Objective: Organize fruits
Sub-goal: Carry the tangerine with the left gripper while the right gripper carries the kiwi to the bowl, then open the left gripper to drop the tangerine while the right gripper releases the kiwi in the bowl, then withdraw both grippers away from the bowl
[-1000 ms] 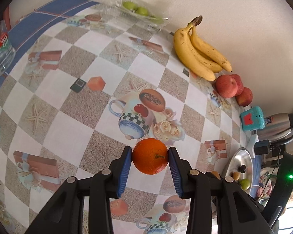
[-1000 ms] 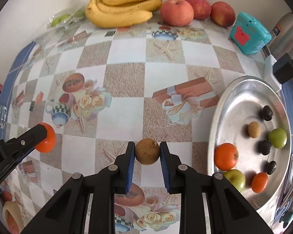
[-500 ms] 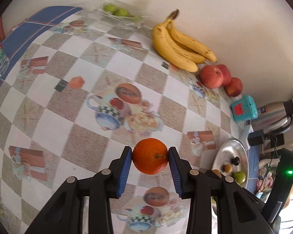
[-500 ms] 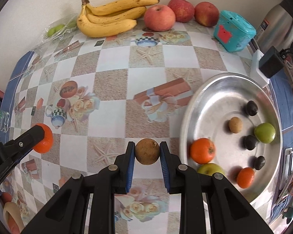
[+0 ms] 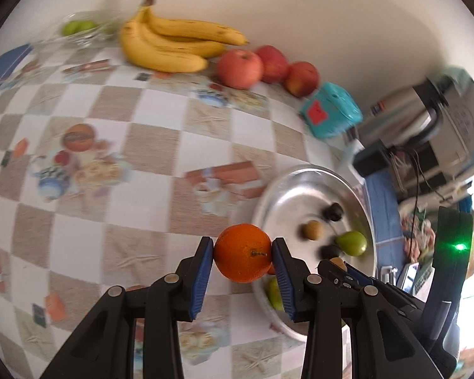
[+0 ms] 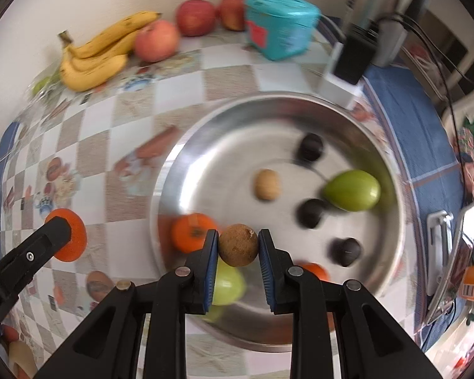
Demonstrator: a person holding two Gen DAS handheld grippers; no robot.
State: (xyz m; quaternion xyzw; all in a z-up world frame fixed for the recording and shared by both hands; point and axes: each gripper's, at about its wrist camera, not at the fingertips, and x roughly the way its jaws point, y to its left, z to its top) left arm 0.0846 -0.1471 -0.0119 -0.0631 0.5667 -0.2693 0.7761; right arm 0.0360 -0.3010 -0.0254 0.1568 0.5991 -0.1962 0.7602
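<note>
**A:** What has changed since a second ago, left wrist view first?

**B:** The view has swung across the checked tablecloth [image 5: 148,145]. The steel tray [image 5: 287,186] was small at the right edge; it now lies just ahead. The left gripper [image 5: 242,254] pinches the orange [image 5: 242,252] between its blue pads, clear of the cloth and at the tray's near rim. The grip is unchanged.

**A:** And the right wrist view?

**B:** The tray [image 6: 391,170] now fills the centre, where before it sat off to the right. The right gripper [image 6: 238,246] is pressed onto the small brown fruit [image 6: 238,245], held above the tray's near part. Beneath it lie another orange [image 6: 189,230] and a pale green fruit [image 6: 229,281]. The left gripper [image 6: 57,230] with its orange appears at the left, still outside the rim.

**A:** Step in hand?

**B:** Judged as transport: both fruits are being carried to the tray, neither yet set down.

**A:** Requirement for the next move?

**B:** Select bare steel. The open area left of the other brown fruit [image 6: 267,184] looks suitable. Lower before spreading the jaws, since round fruit will probably roll. The left hand likely needs further travel over the rim first.
</note>
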